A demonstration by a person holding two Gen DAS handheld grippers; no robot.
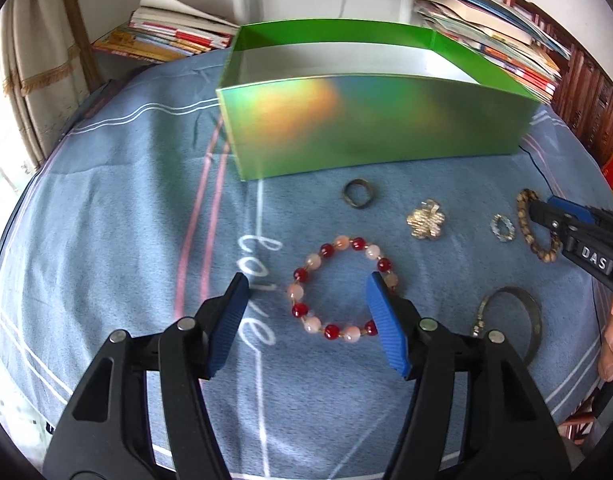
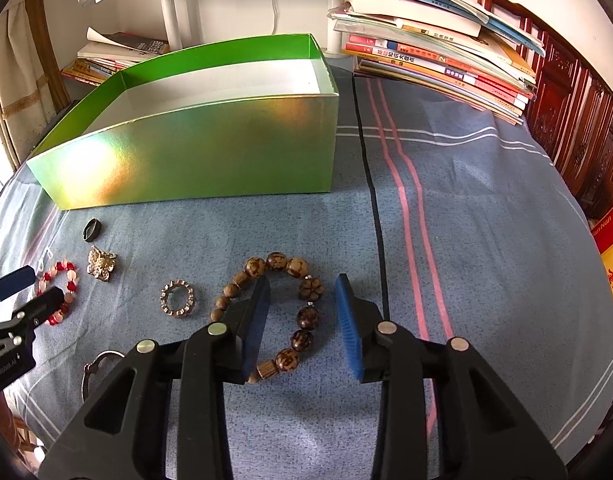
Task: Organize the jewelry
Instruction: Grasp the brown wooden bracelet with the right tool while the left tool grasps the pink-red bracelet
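Note:
A red and pink bead bracelet (image 1: 338, 290) lies on the blue cloth; my open left gripper (image 1: 306, 292) straddles its left part, with the right finger inside the ring. A brown wooden bead bracelet (image 2: 282, 308) lies under my open right gripper (image 2: 302, 292), whose jaws straddle its right side. A dark ring (image 1: 360, 194), a gold flower brooch (image 1: 426, 222), a small crystal ring (image 1: 502, 228) and a dark bangle (image 1: 518, 320) lie between them. An open green box (image 1: 370, 132) stands behind, also in the right wrist view (image 2: 210, 148).
Stacks of books and magazines (image 2: 438, 52) stand behind the box on the right, more (image 1: 166, 36) on the left. A white lamp stand (image 2: 170, 8) rises at the back. A carved wooden chair (image 2: 578, 120) stands at the right edge.

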